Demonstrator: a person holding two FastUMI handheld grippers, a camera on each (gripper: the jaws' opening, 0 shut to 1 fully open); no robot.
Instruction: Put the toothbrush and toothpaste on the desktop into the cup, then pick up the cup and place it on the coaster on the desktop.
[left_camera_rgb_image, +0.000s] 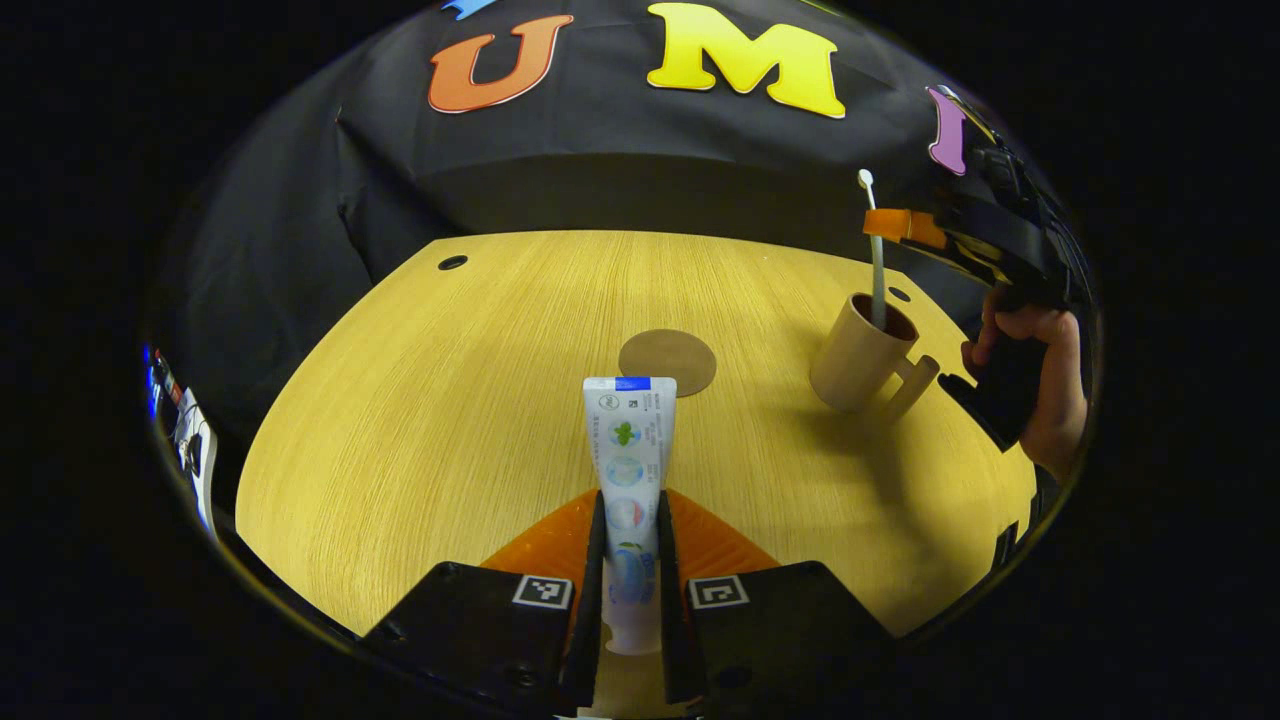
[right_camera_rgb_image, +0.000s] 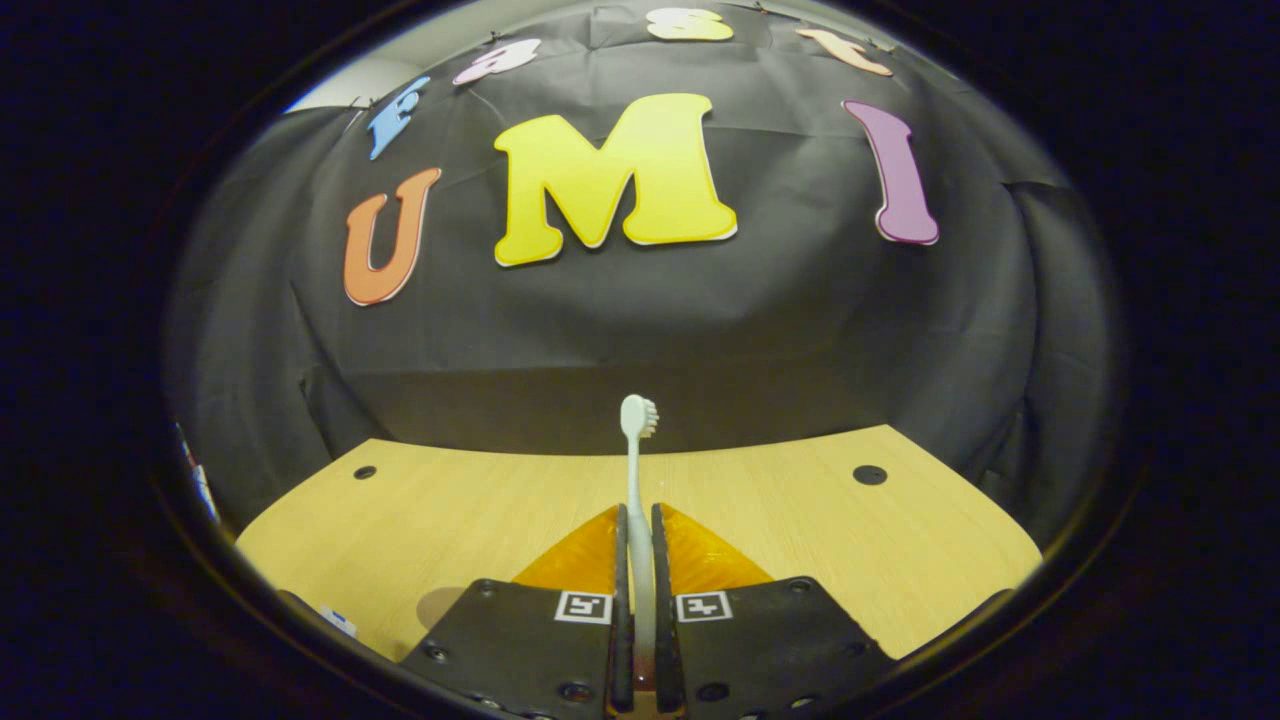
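We count one toothpaste tube (left_camera_rgb_image: 630, 470), one toothbrush (right_camera_rgb_image: 636, 480), one cup (left_camera_rgb_image: 862, 352) and one coaster (left_camera_rgb_image: 667, 361) on or above the wooden worktop (left_camera_rgb_image: 440, 430).

In the left gripper view, the left gripper (left_camera_rgb_image: 631, 560) has its two fingers clamped on the toothpaste tube, one on each side near the cap end, with the flat crimped end pointing away toward the coaster. The round brown coaster lies bare just beyond the tube's far end. The tan cup with its one handle stands to the right of the coaster, well apart from it.

There the right gripper (left_camera_rgb_image: 905, 228), held by a hand (left_camera_rgb_image: 1040, 390), hangs over the cup, and the toothbrush stands upright with its lower end inside the cup.

In the right gripper view, its two fingers are pressed on the toothbrush handle, the bristle head up.
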